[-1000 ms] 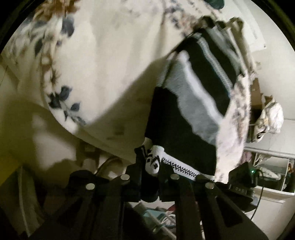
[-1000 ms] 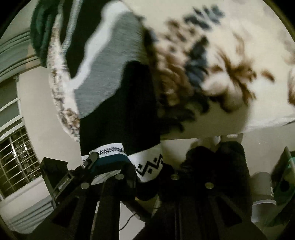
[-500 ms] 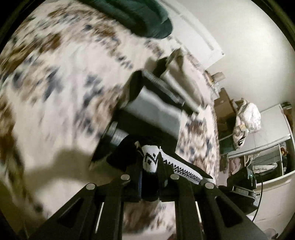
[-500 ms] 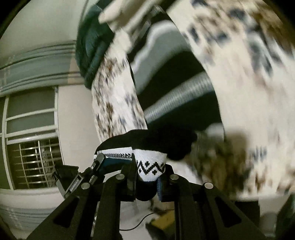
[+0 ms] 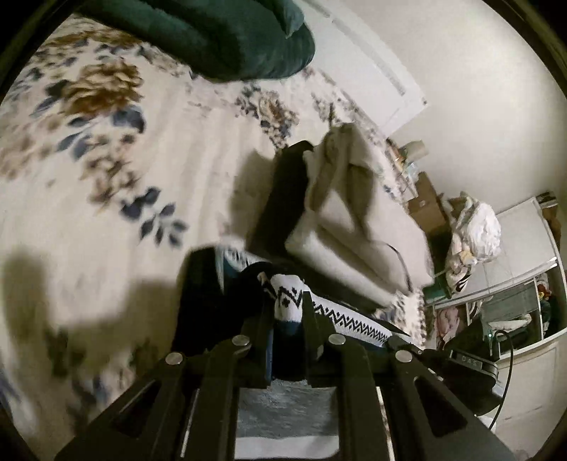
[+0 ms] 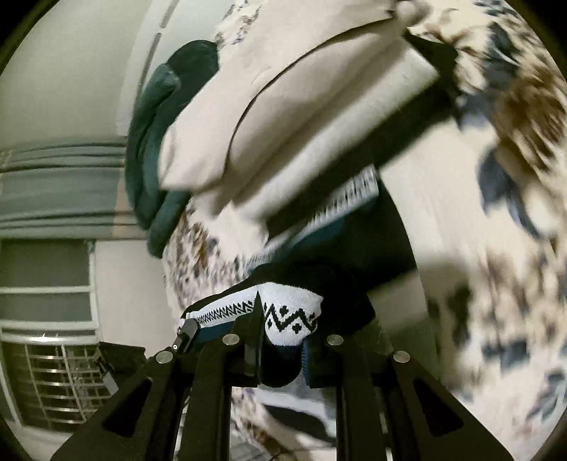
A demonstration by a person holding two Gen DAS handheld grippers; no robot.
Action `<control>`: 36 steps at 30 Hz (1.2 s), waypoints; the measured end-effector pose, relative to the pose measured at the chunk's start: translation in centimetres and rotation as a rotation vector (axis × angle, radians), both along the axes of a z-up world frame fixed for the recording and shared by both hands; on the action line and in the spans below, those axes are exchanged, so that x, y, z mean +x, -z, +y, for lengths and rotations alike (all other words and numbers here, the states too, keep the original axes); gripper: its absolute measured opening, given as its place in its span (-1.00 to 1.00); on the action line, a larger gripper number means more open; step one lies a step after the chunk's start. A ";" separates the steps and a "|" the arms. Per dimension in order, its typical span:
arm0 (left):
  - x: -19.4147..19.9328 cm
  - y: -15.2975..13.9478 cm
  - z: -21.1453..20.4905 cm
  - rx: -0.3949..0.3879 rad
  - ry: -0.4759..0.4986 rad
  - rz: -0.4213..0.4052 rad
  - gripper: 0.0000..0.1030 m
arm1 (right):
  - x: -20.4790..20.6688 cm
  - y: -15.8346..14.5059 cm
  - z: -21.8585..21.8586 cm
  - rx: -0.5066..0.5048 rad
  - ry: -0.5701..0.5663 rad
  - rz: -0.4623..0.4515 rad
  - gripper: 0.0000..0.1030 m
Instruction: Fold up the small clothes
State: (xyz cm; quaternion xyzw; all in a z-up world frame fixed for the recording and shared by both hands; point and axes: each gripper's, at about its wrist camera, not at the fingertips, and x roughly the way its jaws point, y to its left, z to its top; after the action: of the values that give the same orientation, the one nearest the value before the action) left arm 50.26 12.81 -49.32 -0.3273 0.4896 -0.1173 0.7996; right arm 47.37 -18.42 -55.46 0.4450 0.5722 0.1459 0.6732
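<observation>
A black knit garment with a white zigzag-patterned hem (image 5: 287, 301) is held over a floral bedspread (image 5: 106, 159). My left gripper (image 5: 285, 308) is shut on one corner of the hem. My right gripper (image 6: 283, 329) is shut on the other corner of the hem (image 6: 287, 315). The hem stretches between the two grippers, and the black and grey striped body is doubled under it, partly seen below the left gripper (image 5: 283, 418). A stack of folded beige clothes (image 5: 347, 227) on a black garment lies just beyond; it also shows in the right wrist view (image 6: 283, 124).
A dark green pillow (image 5: 219, 32) lies at the head of the bed; it also shows in the right wrist view (image 6: 152, 149). A barred window (image 6: 46, 372) is to the right gripper's left. Shelves and bundled clothes (image 5: 475, 237) stand past the bed.
Both grippers have swung the hem up from the hanging side of the bed and over onto the bedspread, toward the beige stack. The garment now lies doubled.
</observation>
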 end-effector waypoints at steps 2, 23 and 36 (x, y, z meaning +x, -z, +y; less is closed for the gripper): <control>2.3 1.1 0.4 -0.011 0.000 0.025 -0.44 | 2.2 1.5 -0.4 -0.001 0.027 0.037 -0.57; -18.8 6.0 1.5 -0.169 -0.104 0.237 0.35 | 1.5 4.1 -5.5 -0.235 -0.311 0.094 0.88; -17.2 14.4 -3.2 -0.476 -0.447 0.155 0.42 | 10.2 12.0 1.2 0.014 -0.536 0.137 0.98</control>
State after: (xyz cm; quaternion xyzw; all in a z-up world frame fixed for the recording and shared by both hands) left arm 33.10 9.59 -63.70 -0.6121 0.4240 -0.0246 0.6670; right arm 57.56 -17.22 -67.42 0.2909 0.7127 0.2925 0.5673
